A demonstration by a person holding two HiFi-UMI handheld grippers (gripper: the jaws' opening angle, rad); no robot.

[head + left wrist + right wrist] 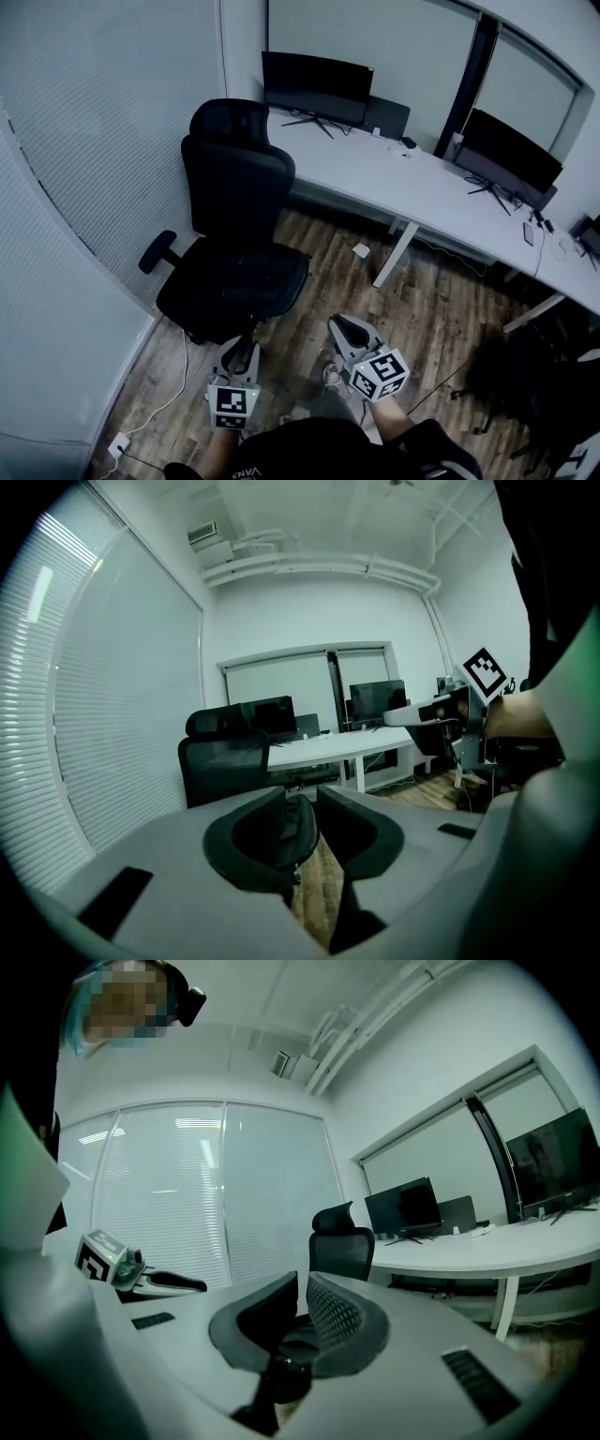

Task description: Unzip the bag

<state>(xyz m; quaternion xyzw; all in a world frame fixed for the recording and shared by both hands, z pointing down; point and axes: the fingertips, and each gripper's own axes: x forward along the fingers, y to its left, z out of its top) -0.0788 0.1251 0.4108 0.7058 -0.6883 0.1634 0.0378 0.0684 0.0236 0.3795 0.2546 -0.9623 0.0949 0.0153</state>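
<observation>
L gripper (242, 347) jaws narrow, R gripper (343, 328) nearly together, both empty, bottom centre; dark bag (530, 375) lower right, well apart.

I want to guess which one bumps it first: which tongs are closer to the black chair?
Left. The left tongs hang just at the edge of the black chair; the right tongs are farther off, to its right.

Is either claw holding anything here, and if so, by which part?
Nothing is held. The left claw and the right claw are both empty, with only a narrow gap between their jaws, and both point toward the office chair.
</observation>
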